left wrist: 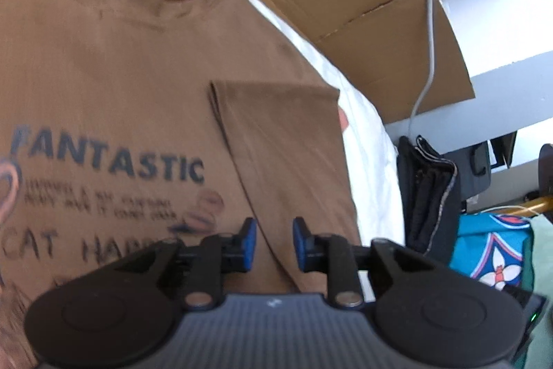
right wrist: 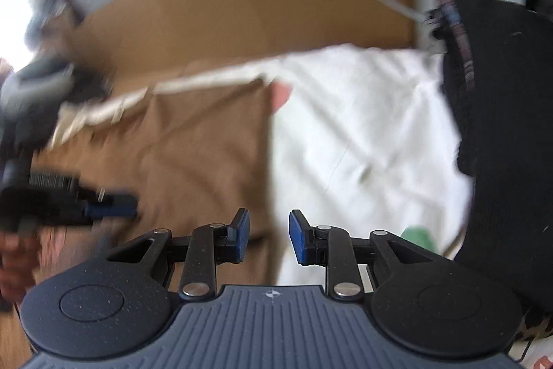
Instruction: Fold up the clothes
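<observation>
Your brown T-shirt [left wrist: 114,85] lies face-up on the white bedding [left wrist: 366,134], sleeve [left wrist: 283,140] folded in. Both your left gripper [left wrist: 274,239] and right gripper [right wrist: 269,236] hover released, apparently empty. Next, grasp the side edge.

left gripper [left wrist: 274,242]: low in our frame, blue fingers apart, nothing between | right gripper [right wrist: 269,237]: low in our frame, fingers apart, nothing between

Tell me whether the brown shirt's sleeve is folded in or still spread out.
Folded in. The sleeve lies flat on top of the brown shirt, its cuff edge on the chest beside the print.
</observation>
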